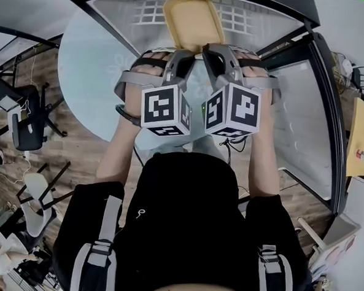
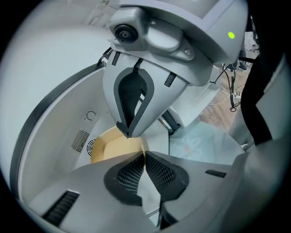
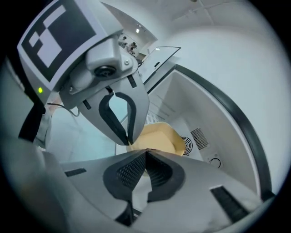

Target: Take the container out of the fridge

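A pale yellow container [image 1: 193,16] lies on a shelf inside the open fridge [image 1: 135,10]. My left gripper [image 1: 186,50] and right gripper [image 1: 206,48] reach in side by side, both at its near edge. In the left gripper view my left gripper [image 2: 144,154] has its jaws together right at the corner of the container [image 2: 113,145]. The right gripper view shows my right gripper [image 3: 146,151] closed the same way on the near rim of the container [image 3: 159,136], with a thin sliver of rim between the tips. Each gripper appears in the other's view.
The fridge's glass door [image 1: 306,131] stands open to the right. A round glass table [image 1: 88,62] lies below and to the left of the fridge. Chairs [image 1: 29,126] stand on the wood floor at far left. A vent [image 3: 198,138] marks the fridge's back wall.
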Demonstrator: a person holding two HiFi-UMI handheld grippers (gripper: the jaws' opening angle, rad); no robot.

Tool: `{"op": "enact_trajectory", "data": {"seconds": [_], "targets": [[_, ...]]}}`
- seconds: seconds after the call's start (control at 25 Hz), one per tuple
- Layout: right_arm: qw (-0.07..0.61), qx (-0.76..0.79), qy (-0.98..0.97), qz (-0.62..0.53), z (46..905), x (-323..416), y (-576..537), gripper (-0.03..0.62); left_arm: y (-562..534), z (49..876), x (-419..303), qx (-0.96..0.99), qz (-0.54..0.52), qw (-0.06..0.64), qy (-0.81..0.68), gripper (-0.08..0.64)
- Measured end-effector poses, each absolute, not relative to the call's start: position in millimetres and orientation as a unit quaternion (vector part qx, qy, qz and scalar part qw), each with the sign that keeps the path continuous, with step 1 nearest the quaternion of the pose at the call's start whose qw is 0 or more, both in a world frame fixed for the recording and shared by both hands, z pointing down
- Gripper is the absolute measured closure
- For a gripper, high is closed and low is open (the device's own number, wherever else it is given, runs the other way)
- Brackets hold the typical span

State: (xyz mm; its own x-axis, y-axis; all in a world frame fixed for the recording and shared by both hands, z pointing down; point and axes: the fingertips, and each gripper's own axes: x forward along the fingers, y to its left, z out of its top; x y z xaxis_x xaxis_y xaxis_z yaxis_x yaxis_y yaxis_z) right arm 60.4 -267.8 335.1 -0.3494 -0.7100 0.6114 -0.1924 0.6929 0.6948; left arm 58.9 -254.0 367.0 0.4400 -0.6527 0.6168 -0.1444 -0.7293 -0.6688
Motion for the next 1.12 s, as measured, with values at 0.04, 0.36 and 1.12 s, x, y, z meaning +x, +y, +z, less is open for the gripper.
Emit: {"op": "enact_trajectory", "data": {"seconds": [0.04, 0.36, 1.12], "targets": [[0.489, 0.287, -0.78, -0.266, 335.4, 58.6, -262.1, 0.586, -247.4, 367.6, 57.1, -0.803, -0.469, 0.273, 0.246, 0.537], [0.46, 0.253, -0.811, -0.258, 351.3, 40.6, -212.3, 0.544, -197.6, 379.3, 37.5, -0.801, -0.485, 0.27, 0.225, 0.537], [0.532, 0.196, -0.803, -0.183, 429.6, 35.8, -149.4, 0.497, -138.7, 433.4, 32.3, -0.826, -0.485, 0.241, 0.158, 0.535]]}}
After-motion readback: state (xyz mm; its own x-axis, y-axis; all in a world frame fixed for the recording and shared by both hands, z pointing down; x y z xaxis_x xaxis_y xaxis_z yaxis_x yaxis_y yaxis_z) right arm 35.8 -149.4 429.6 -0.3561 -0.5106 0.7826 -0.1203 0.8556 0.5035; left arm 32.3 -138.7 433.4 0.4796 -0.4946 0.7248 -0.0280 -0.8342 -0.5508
